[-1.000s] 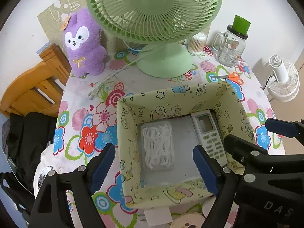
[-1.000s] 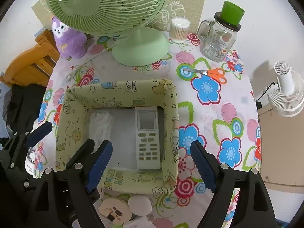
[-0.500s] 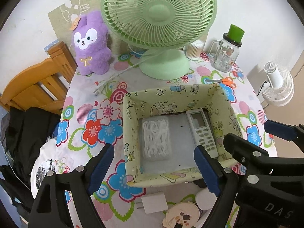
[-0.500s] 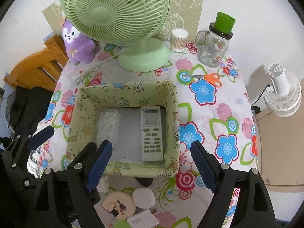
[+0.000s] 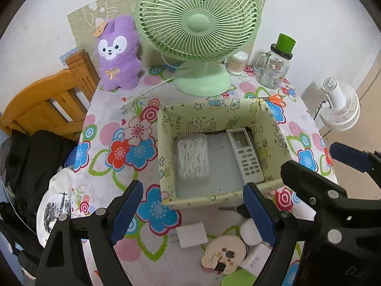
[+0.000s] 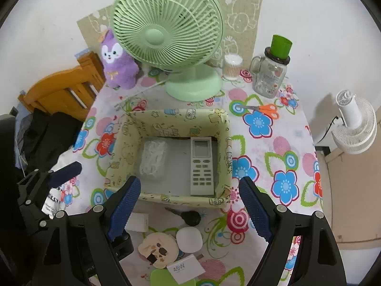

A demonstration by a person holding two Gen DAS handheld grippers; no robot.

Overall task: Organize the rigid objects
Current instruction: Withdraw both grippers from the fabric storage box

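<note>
Both grippers, left [image 5: 193, 211] and right [image 6: 189, 206], have drawn back, jaws spread and empty; more of the table's near edge [image 6: 281, 217] shows, the box [image 5: 166, 140] smaller.

The surface [image 6: 295, 143], under a flowered cloth, carries a green fan [image 6: 193, 84], a purple plush [image 6: 119, 66], a glass jar [image 6: 270, 76], orange scissors [image 6: 266, 108], a patterned box [image 6: 181, 201], and near its front edge a white charger [image 5: 191, 234], a key [image 6: 188, 217] and a round coaster [image 6: 159, 250].

a white charger block [image 6: 185, 268] below and between the right gripper's jaws reads "45w", seen upside down. nothing else is legible.
</note>
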